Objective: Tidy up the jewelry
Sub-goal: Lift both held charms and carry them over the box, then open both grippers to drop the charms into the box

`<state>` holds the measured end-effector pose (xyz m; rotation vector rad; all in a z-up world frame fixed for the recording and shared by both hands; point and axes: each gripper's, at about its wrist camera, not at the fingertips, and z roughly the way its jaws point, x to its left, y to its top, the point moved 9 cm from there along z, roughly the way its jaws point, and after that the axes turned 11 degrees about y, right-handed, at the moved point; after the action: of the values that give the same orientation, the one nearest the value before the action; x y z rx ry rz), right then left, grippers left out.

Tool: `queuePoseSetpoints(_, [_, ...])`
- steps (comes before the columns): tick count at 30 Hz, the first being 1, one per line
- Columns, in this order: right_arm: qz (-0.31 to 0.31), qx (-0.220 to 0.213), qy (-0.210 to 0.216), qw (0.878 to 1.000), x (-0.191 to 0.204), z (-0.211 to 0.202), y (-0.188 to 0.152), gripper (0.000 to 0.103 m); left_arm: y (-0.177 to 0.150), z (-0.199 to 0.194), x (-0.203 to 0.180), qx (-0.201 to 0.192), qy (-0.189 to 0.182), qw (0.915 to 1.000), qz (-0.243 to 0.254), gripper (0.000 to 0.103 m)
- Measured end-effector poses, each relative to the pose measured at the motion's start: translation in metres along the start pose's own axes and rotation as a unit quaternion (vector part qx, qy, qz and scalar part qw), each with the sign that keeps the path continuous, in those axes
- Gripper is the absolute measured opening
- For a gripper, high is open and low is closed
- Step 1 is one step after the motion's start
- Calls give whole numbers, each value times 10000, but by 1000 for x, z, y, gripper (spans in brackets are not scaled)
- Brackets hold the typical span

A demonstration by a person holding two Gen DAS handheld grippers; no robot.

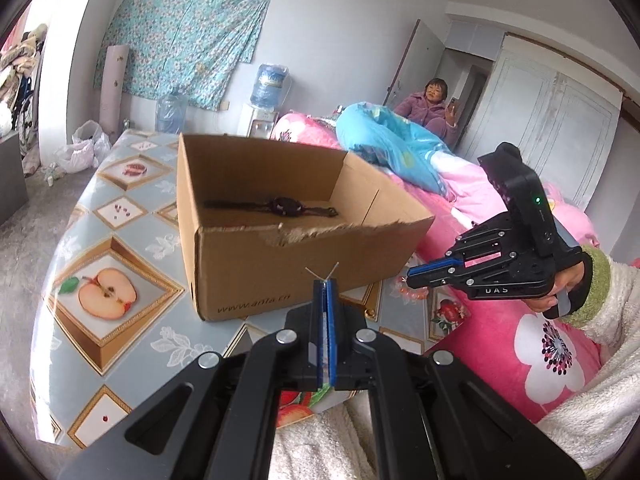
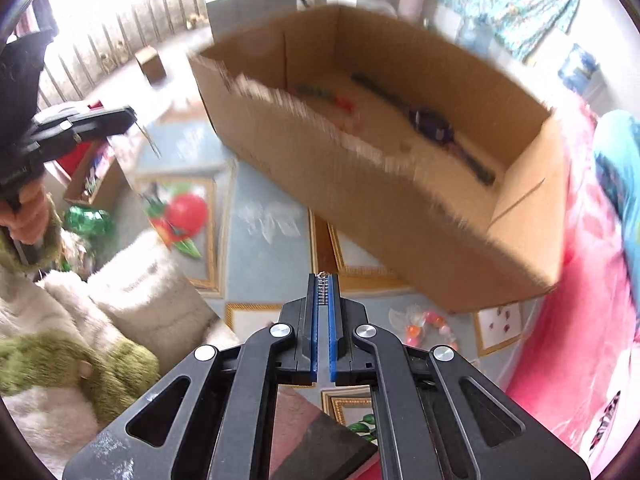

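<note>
Seen from the left wrist: left hand-held gripper (image 1: 326, 280) pinched tight on a thin silver wire piece with two ends splaying past its tips, open brown cardboard box (image 1: 280, 216) just beyond on the fruit-patterned surface (image 1: 120, 220), dark wristwatch (image 1: 280, 206) inside. From the right wrist: right hand-held gripper (image 2: 323, 280) clamped on a small silver chain link, box ahead and above, orange-pink bead bracelet (image 2: 424, 328) lying right of the fingers. Probably mid-carry; next, over the rim and release.

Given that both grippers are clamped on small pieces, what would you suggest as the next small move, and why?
Probably carry the right gripper forward over the cardboard box and release. Its pads pinch a small metal piece, the box sits open just ahead, and a watch already lies inside.
</note>
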<state>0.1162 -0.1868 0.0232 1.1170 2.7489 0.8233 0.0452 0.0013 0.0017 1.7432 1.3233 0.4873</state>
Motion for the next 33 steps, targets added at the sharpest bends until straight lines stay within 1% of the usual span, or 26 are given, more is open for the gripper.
queuePoseSetpoints(2, [-124, -396, 14, 9991, 8, -26, 19, 2, 16, -8, -8, -184, -77, 9998, 80, 1])
queuePoseSetpoints(4, [-208, -689, 48, 9974, 6, -44, 36, 2, 36, -11, -16, -311, -213, 9992, 119, 1])
queuePoseSetpoints(6, [-203, -862, 65, 9960, -1, -53, 52, 2, 53, -6, -23, -322, -277, 9989, 188, 1])
queuePoseSetpoints(8, [-55, -901, 78, 9959, -15, -52, 67, 2, 68, 4, -27, -253, -245, 9990, 275, 1])
queuePoseSetpoints(11, [178, -714, 105, 9972, -38, -36, 78, 2, 88, 33, -34, 42, -265, 9992, 296, 1])
queuePoseSetpoints(13, [361, -463, 141, 9982, -55, -19, 78, 2, 96, 54, -36, 305, -340, 9987, 238, 1])
queuePoseSetpoints(16, [599, -143, 103, 9980, -83, 3, 75, 2, 99, 98, -33, 881, -195, 9959, 115, 1])
queuePoseSetpoints(19, [679, 164, 80, 9975, -99, 22, 66, 2, 98, 140, -25, 1427, -60, 9897, -86, 1])
queuePoseSetpoints(22, [636, 379, 79, 9972, -110, 37, 61, 2, 97, 174, -17, 1820, 61, 9830, -221, 1])
queuePoseSetpoints(24, [578, 485, 65, 9971, -114, 46, 60, 3, 92, 190, -10, 2073, 220, 9775, -312, 1])
queuePoseSetpoints(26, [545, 576, 91, 9968, -118, 52, 58, 3, 90, 201, -6, 2202, 297, 9742, -389, 1])
queuePoseSetpoints(28, [519, 598, 54, 9968, -123, 55, 57, 4, 89, 207, -4, 2253, 350, 9727, -421, 2])
queuePoseSetpoints(29, [512, 594, 49, 9969, -125, 55, 56, 7, 88, 210, -3, 2265, 390, 9723, -429, 3])
queuePoseSetpoints(31, [514, 557, 42, 9971, -127, 54, 55, 12, 88, 212, -1, 2250, 438, 9724, -431, 16])
queuePoseSetpoints(33, [512, 496, 48, 9974, -129, 51, 57, 14, 88, 213, 0, 2229, 477, 9727, -429, 25])
